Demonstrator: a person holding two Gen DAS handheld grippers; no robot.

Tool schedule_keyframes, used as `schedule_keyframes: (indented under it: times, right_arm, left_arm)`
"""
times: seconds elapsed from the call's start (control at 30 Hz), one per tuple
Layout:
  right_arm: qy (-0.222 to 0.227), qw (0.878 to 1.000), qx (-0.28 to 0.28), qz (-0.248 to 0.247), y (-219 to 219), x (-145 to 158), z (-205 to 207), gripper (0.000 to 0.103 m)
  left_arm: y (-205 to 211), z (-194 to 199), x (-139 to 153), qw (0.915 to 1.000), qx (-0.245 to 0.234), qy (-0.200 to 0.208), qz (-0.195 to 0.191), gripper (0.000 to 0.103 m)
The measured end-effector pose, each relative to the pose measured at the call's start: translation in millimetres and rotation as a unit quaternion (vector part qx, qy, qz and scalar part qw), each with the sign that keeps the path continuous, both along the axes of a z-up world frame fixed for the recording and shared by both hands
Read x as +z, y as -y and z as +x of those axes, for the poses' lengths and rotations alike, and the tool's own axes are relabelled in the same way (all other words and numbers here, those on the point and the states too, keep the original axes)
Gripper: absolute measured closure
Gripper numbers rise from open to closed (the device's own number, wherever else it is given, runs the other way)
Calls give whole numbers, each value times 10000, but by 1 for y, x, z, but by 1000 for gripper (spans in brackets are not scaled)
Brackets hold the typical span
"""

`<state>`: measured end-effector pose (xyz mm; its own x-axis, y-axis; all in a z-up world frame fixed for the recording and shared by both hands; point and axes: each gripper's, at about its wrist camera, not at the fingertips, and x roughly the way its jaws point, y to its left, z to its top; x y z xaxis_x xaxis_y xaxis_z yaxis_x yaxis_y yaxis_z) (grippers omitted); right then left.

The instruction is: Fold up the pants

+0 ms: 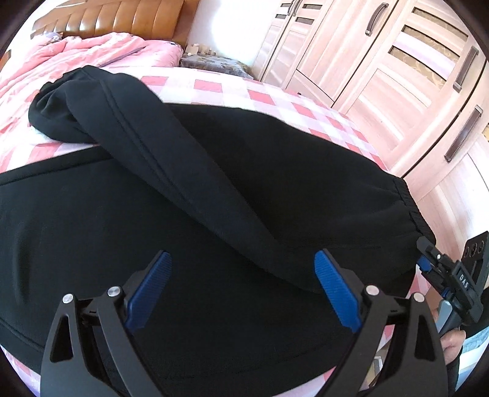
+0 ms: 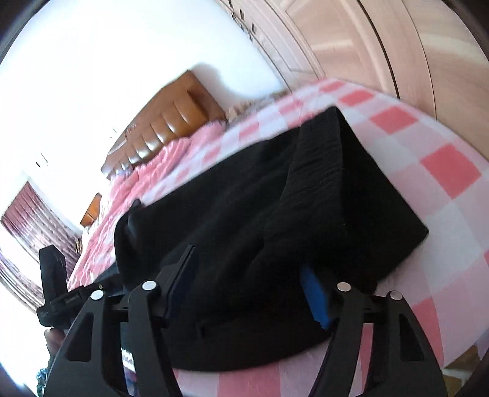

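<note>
Black pants [image 1: 214, 189] lie on a pink and white checked bed [image 1: 238, 88]. One leg lies folded diagonally across the other toward the far left. My left gripper [image 1: 241, 259] is open and empty just above the near part of the pants. My right gripper [image 1: 423, 259] shows at the right edge of the left wrist view, at the elastic waistband [image 1: 409, 201]. In the right wrist view the right gripper [image 2: 247, 265] has its fingers spread around a thick fold of the pants [image 2: 275, 220], with cloth between the blue pads [image 2: 314, 296].
A pink quilt [image 1: 76, 52] and a brown padded headboard [image 1: 116, 18] are at the far end of the bed. Pale wooden wardrobe doors [image 1: 397, 76] stand close along the right side. A small nightstand [image 1: 211, 61] sits in the corner.
</note>
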<state>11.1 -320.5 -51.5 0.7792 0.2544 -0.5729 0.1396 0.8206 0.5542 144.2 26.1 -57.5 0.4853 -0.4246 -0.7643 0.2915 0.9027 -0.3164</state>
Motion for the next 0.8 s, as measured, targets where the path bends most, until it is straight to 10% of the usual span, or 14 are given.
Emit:
schedule_keyframes:
  times: [0.27,0.5,0.8]
  right_arm:
    - [-120,9991,-183,361,17,-13,-1,66]
    - [50,9999,-105,83,12,-4,0,77]
    - [726,9968,62,-314,19,49,3,80]
  left_arm:
    - [10,43,3,9963,790,-289,198,10]
    - [-3,43,6,9937,1093,-187,163,91]
    - [-15,-12,87,9876,909,1276,-106,92]
